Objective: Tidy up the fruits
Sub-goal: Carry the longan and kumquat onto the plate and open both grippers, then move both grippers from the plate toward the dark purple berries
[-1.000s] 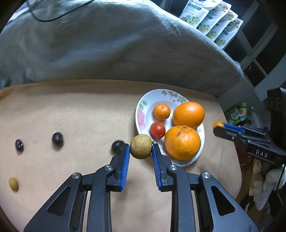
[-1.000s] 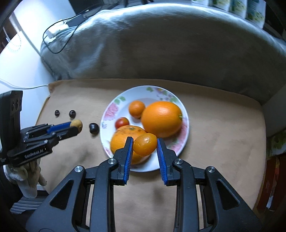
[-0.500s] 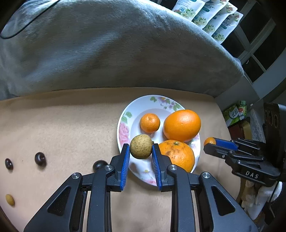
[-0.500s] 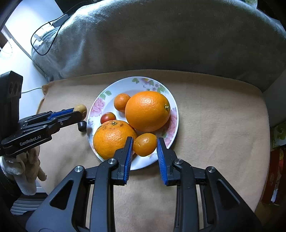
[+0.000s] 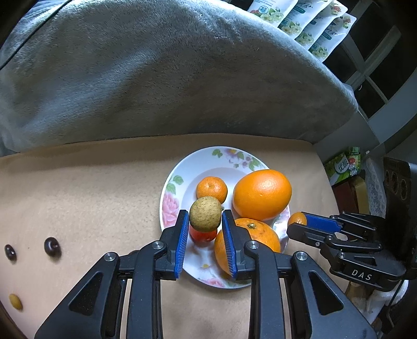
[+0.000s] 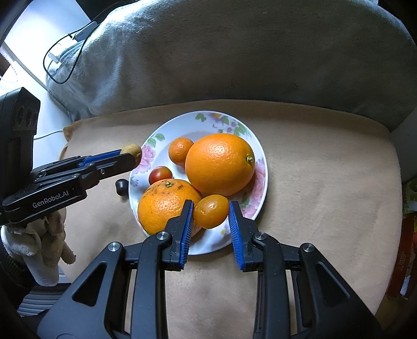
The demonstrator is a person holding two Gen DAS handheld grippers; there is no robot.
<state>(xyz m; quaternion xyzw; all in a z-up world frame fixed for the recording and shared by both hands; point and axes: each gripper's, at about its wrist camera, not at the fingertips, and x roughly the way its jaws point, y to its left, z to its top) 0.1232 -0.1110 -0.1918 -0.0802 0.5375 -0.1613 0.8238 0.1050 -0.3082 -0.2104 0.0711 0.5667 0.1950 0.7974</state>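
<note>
Gripping across middles: left gripper [image 5: 205, 227] clenches light, firm longan [image 5: 205, 213]; right gripper [image 6: 211, 219] clenches smooth, slip-prone kumquat [image 6: 211, 211] above plate [image 6: 159, 140].

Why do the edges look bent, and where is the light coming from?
Left wrist view: a fisheye lens bows the grey blanket and darkens the corners. Right wrist view: daylight glares white at upper left; the big orange shows soft highlights; the plate stays sharp.

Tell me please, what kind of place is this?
Probably a home living room: a grey plush cushion behind a beige blanket, a floral plate of fruit, and snack pouches near a window.
</note>
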